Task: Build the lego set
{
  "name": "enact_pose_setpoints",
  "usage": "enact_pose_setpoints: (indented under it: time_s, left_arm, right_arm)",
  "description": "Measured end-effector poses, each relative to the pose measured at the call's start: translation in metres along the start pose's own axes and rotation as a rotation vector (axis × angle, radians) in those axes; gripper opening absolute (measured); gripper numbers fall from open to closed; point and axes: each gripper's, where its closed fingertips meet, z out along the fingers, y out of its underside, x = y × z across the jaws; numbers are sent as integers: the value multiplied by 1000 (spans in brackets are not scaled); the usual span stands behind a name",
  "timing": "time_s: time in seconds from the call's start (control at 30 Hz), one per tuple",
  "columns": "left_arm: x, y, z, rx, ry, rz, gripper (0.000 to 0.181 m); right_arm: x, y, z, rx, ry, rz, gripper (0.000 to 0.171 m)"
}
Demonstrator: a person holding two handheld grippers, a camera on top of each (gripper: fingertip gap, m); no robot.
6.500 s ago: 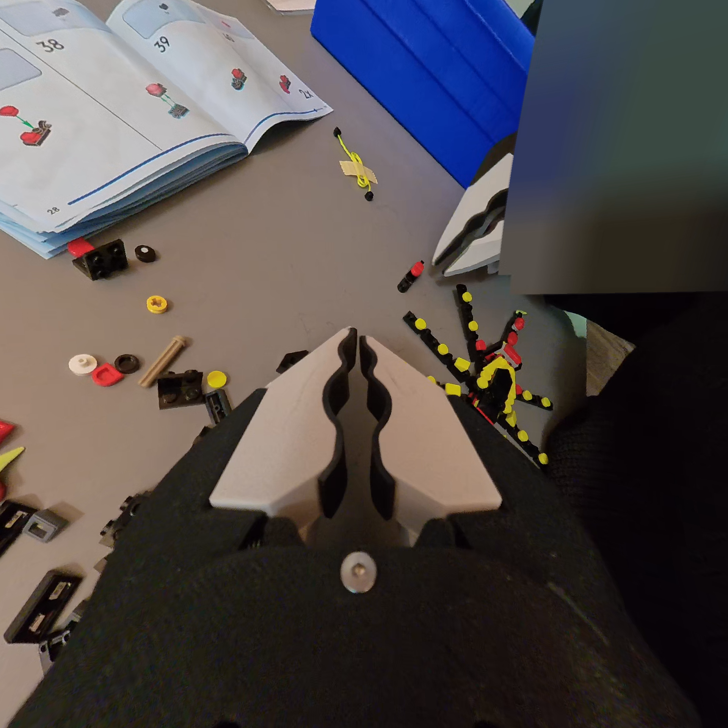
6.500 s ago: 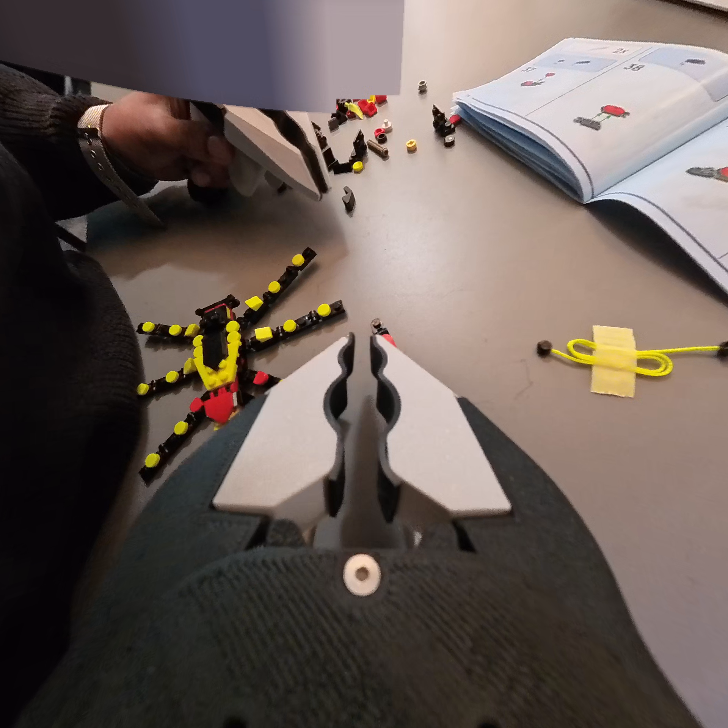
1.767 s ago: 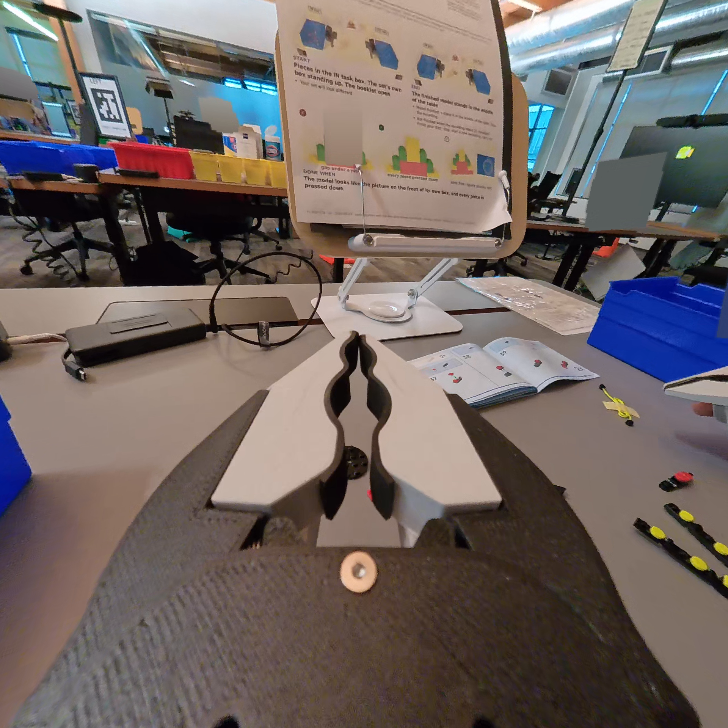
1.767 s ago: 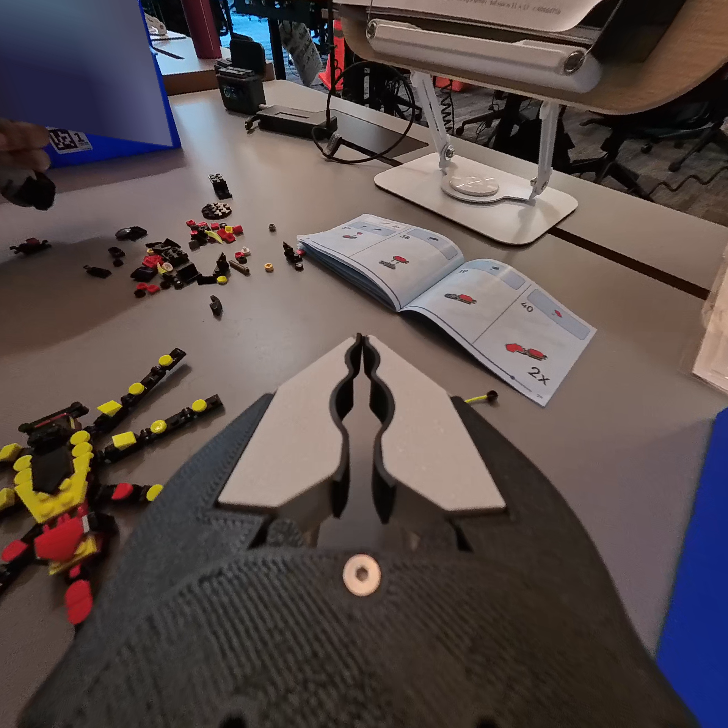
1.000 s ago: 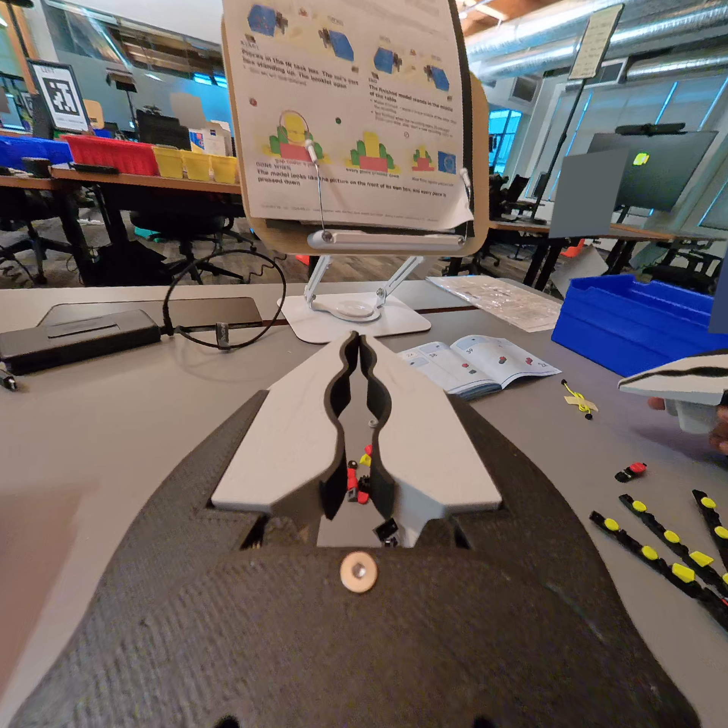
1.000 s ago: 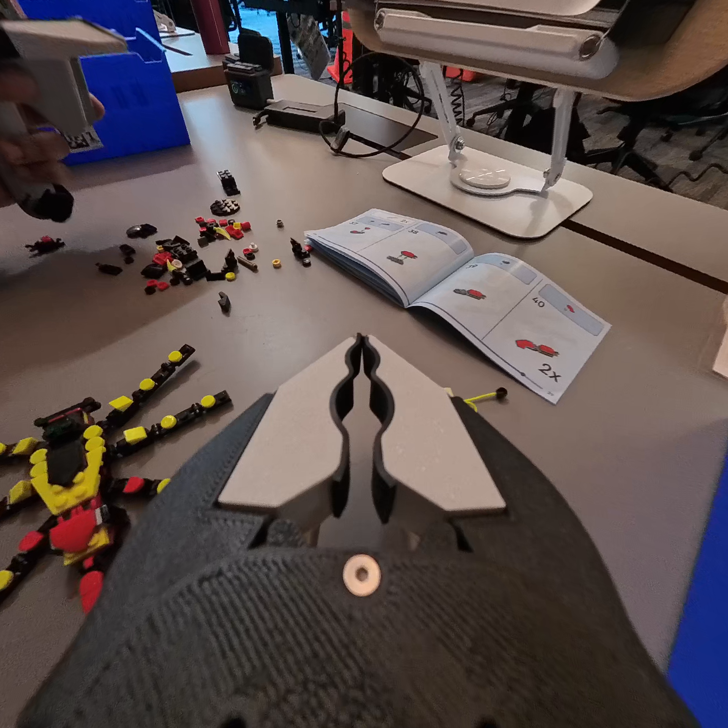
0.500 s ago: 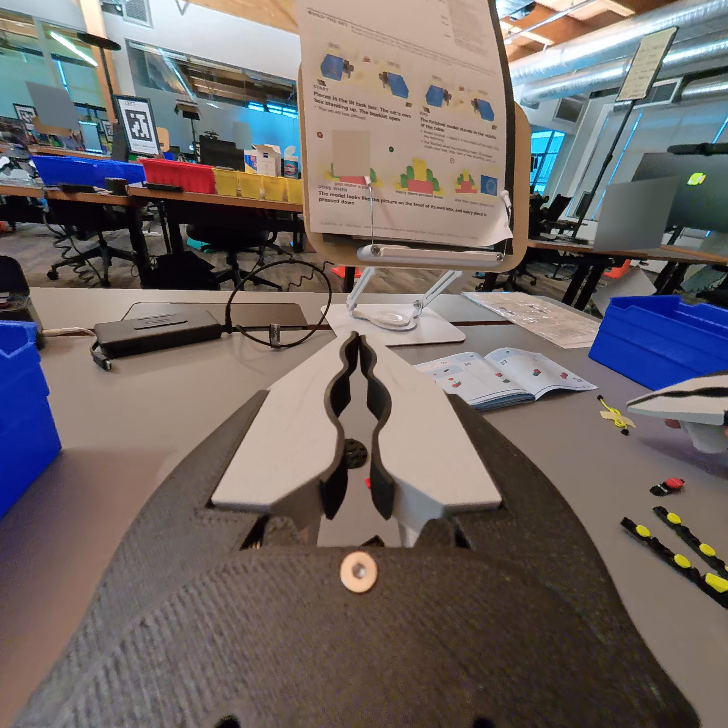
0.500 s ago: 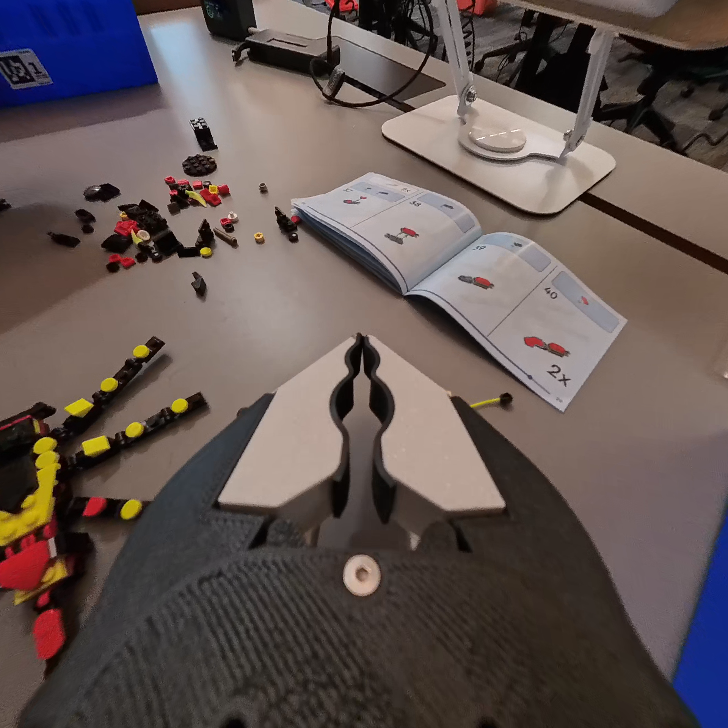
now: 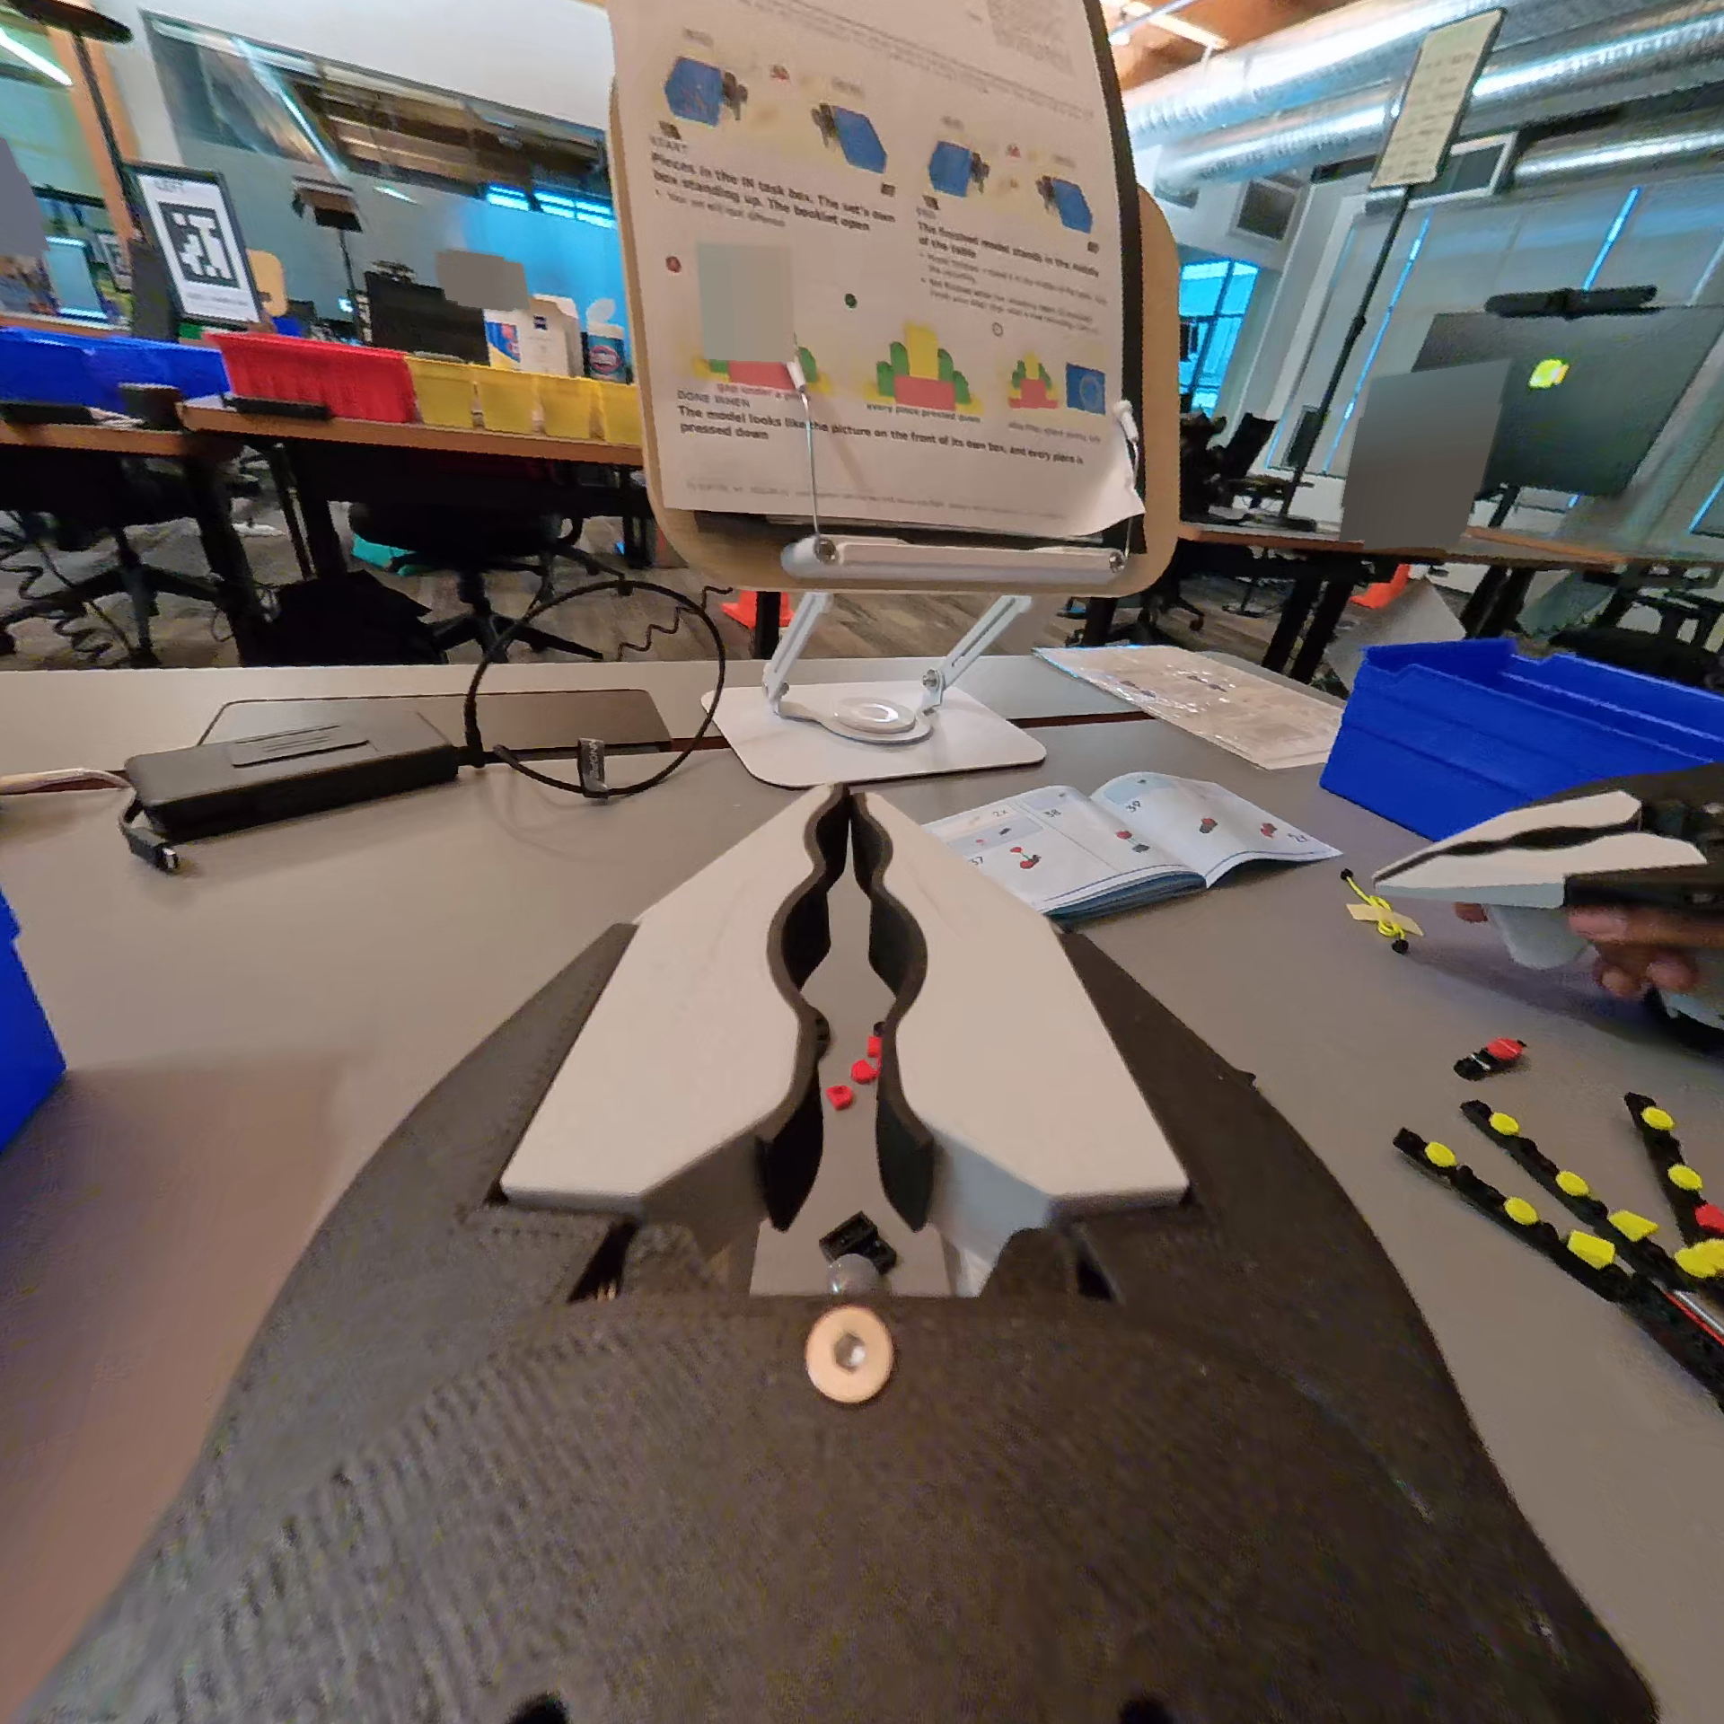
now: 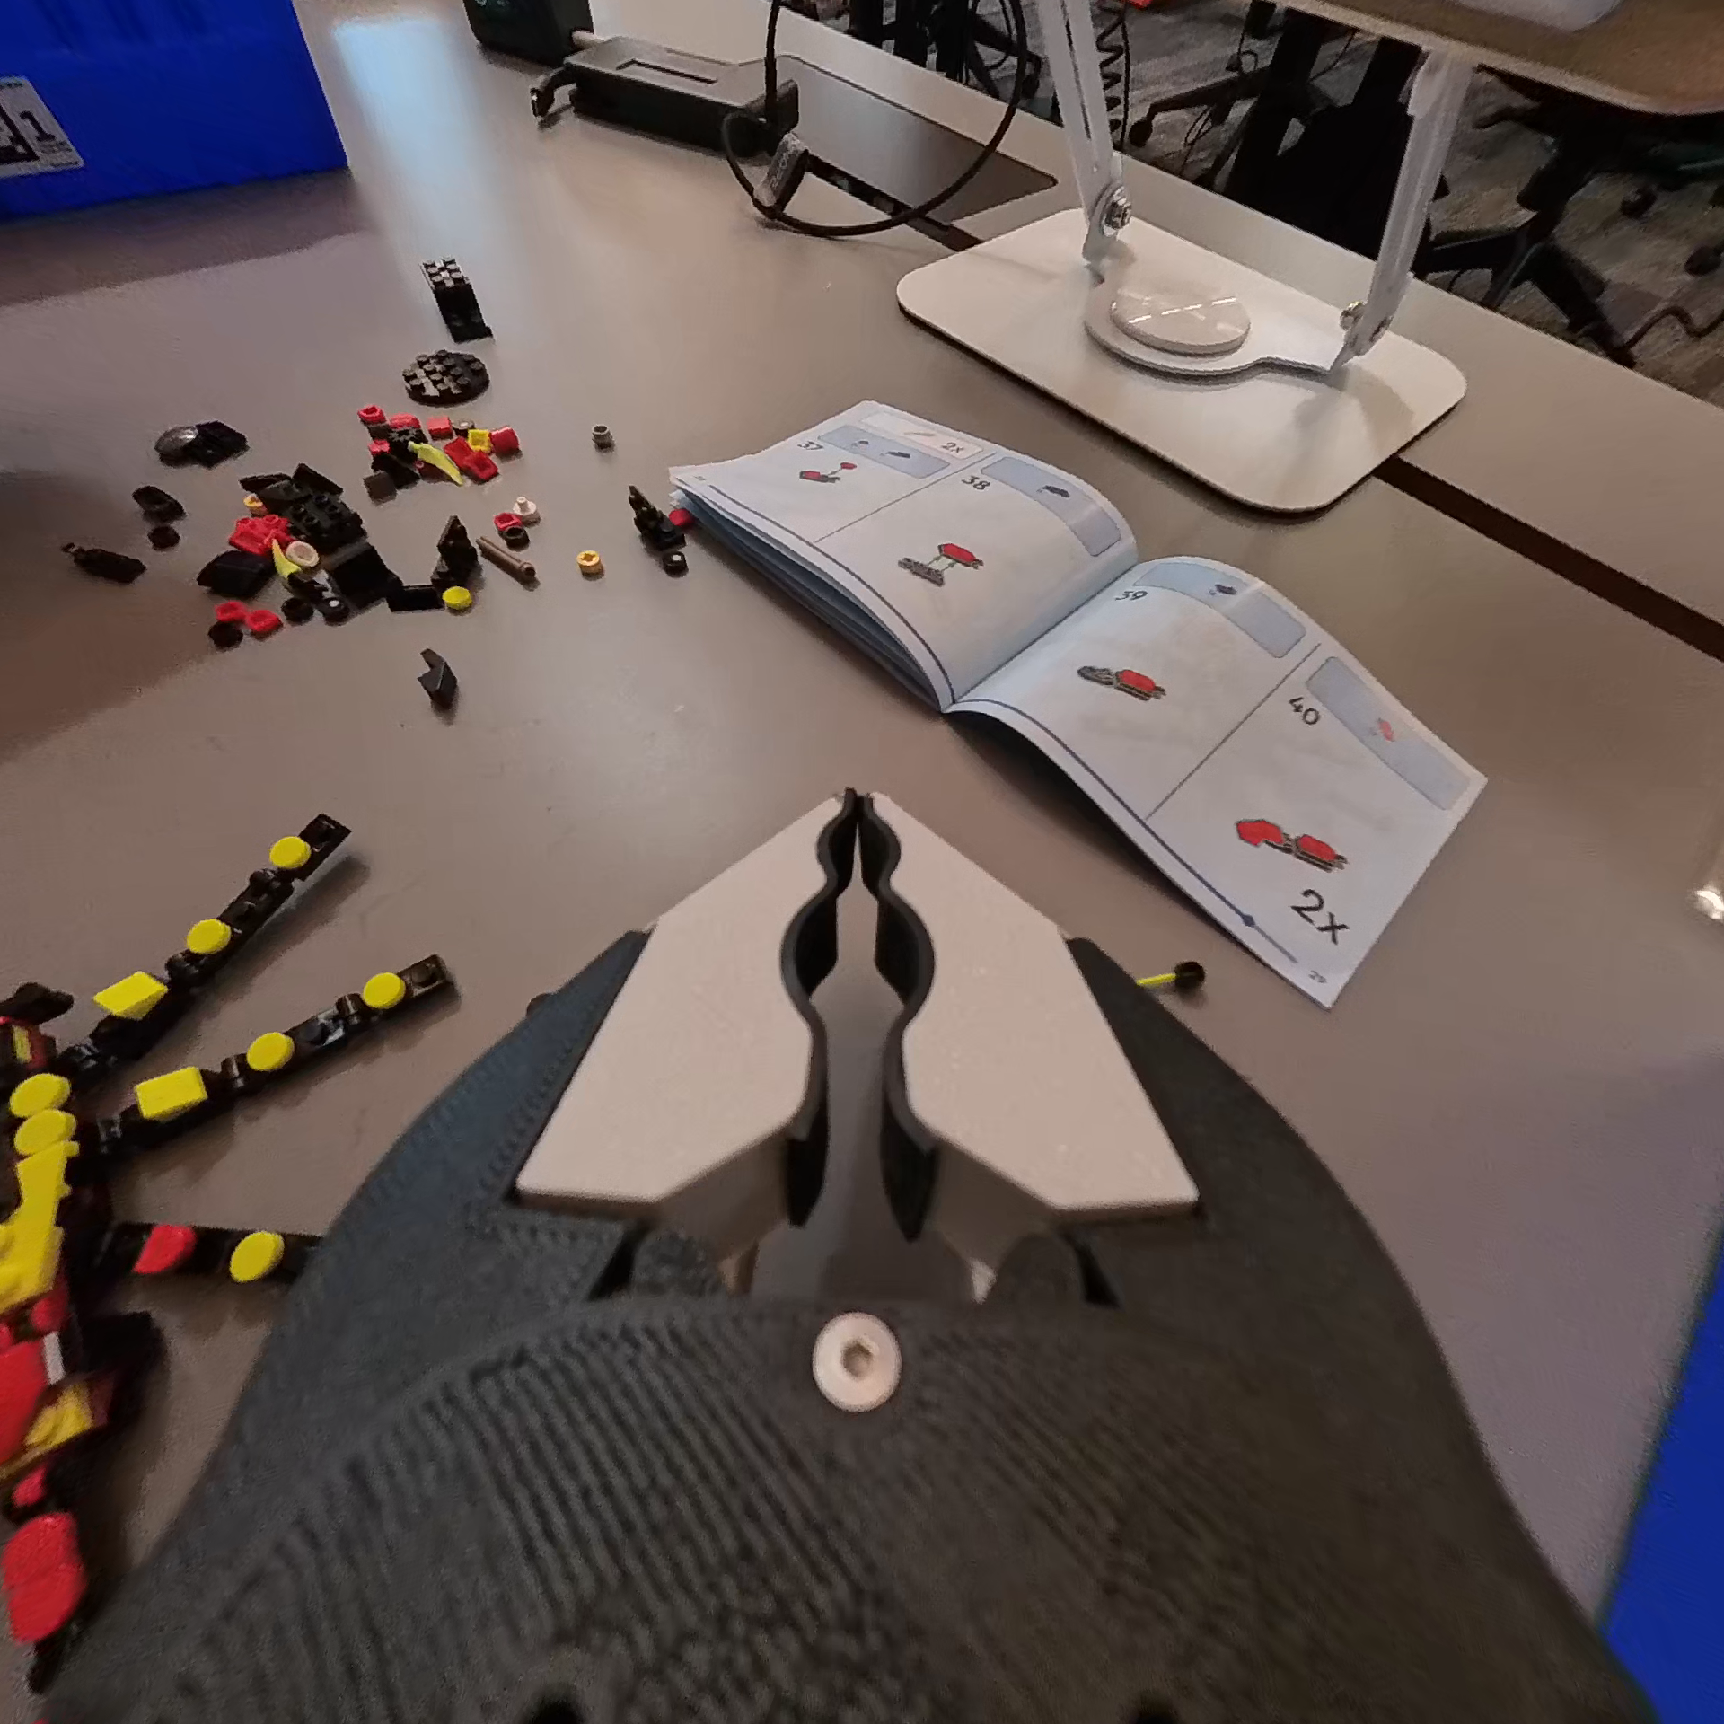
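Observation:
The black, yellow and red lego spider model (image 10: pixel 56 1203) lies at the left of the right wrist view; its legs (image 9: pixel 1577 1203) show at the right of the left wrist view. Loose black, red and yellow pieces (image 10: pixel 317 541) lie scattered left of the open instruction booklet (image 10: pixel 1073 644), which also shows in the left wrist view (image 9: pixel 1119 840). My left gripper (image 9: pixel 851 802) is shut and empty, held above the loose pieces; a few red ones (image 9: pixel 854 1082) show between its fingers. My right gripper (image 10: pixel 854 804) is shut and empty, above the table right of the spider, and shows in the left wrist view (image 9: pixel 1399 872).
A paper stand (image 9: pixel 877 718) with an instruction sheet stands at the back. A black power brick with cable (image 9: pixel 280 765) lies back left. Blue bins sit at the right (image 9: pixel 1511 737) and far left (image 10: pixel 159 103). A yellow string with tape (image 9: pixel 1381 919) lies by the booklet. My right fingertips sit around 30 cm from my left ones.
Since 6.5 s ago both grippers have lifted and tilted up from looking down at the table. Over the last second the left view swung left then back; the right gripper tilted down toward the table.

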Motion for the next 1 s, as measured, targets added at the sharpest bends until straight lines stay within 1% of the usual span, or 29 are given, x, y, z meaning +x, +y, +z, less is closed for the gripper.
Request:
enact_pose_setpoints:
  time_s: [0.17,0.37,0.53,1.0]
  left_arm:
    - [8,10,5,-50,39,37,0]
    - [9,19,7,-89,49,14,0]
    - [11,19,7,-88,62,1,0]
    - [25,23,21,-102,112,-13,0]
  right_arm:
    - [3,-3,-1,19,2,20,0]
    - [-3,-5,-1,32,-19,45,0]
    - [-7,-5,-1,30,-15,12,0]
    - [-6,-6,-15,75,-17,78,0]
